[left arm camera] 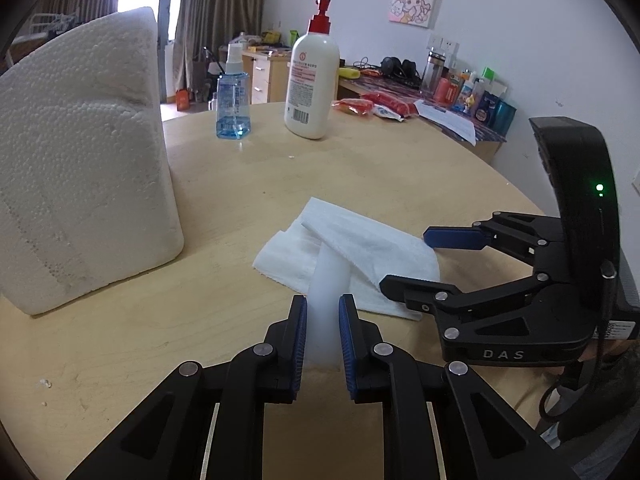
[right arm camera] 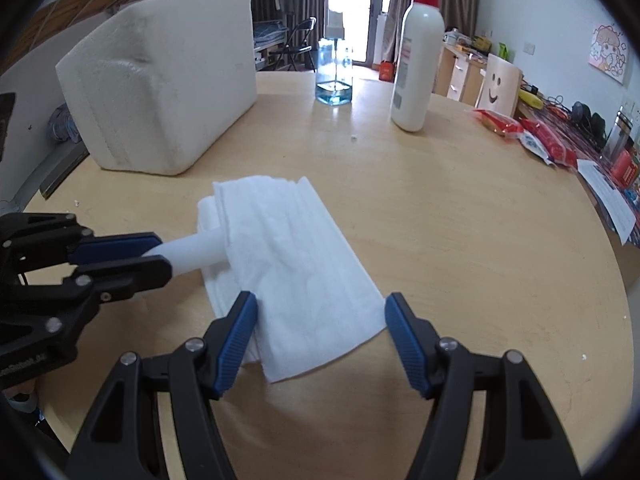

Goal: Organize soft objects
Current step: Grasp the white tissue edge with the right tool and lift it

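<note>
A white cloth (left arm camera: 352, 256) (right arm camera: 296, 264) lies folded in layers on the round wooden table (left arm camera: 240, 192) (right arm camera: 460, 240). A white plastic tube (left arm camera: 326, 300) (right arm camera: 196, 254) pokes out from under its upper layer. My left gripper (left arm camera: 323, 332) (right arm camera: 154, 254) is shut on the tube's free end, blue pads pressing both sides. My right gripper (right arm camera: 320, 336) (left arm camera: 404, 258) hovers open at the cloth's near edge, its fingers standing on either side of the cloth's width without pressing it.
A big white foam block (left arm camera: 80, 160) (right arm camera: 160, 96) stands to the left. At the far side stand a blue spray bottle (left arm camera: 233, 96) (right arm camera: 334, 72) and a white lotion bottle (left arm camera: 312, 76) (right arm camera: 416, 60). Red packets (right arm camera: 524, 136) lie at the right edge by a cluttered desk.
</note>
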`<state>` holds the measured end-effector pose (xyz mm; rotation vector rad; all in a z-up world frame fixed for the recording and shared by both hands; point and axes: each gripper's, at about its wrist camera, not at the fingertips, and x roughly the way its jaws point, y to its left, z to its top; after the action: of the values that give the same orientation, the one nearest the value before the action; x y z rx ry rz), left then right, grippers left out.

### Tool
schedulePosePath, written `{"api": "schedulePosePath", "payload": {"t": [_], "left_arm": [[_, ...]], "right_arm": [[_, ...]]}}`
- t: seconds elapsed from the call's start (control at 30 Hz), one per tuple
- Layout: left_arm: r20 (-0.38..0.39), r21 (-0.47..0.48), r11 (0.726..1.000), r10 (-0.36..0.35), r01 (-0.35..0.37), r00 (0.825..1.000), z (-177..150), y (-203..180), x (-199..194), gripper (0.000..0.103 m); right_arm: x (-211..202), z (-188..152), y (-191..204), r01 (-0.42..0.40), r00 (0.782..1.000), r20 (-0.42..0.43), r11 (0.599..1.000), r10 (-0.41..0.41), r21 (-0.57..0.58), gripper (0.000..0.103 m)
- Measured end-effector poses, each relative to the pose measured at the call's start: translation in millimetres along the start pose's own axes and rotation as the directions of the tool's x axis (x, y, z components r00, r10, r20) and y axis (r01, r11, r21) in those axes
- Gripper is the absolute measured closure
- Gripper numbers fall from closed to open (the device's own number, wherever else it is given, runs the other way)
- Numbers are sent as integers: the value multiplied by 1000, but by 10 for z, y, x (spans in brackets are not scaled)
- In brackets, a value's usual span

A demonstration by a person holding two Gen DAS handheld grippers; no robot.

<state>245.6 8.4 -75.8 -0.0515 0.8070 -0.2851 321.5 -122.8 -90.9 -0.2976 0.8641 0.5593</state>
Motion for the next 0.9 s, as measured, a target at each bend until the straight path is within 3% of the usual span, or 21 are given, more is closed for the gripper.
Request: {"api": "schedulePosePath", "payload": {"t": [0.4,0.7,0.9], "left_arm": [[18,-40,999,7,-6,1000,-32,98,-69,86],[38,-56,998,13,-11,999,-55,114,-165,86],[57,-80,996,32,-27,998,-73,162,-262,86]], "right_arm": [[3,9,66,-2,1000,-9,1000,2,-9,34],[-67,-37,159,-17,1000,12,999,18,-50,80],[-99,-68,52,-10,1000,19,1000,10,3,88]]}}
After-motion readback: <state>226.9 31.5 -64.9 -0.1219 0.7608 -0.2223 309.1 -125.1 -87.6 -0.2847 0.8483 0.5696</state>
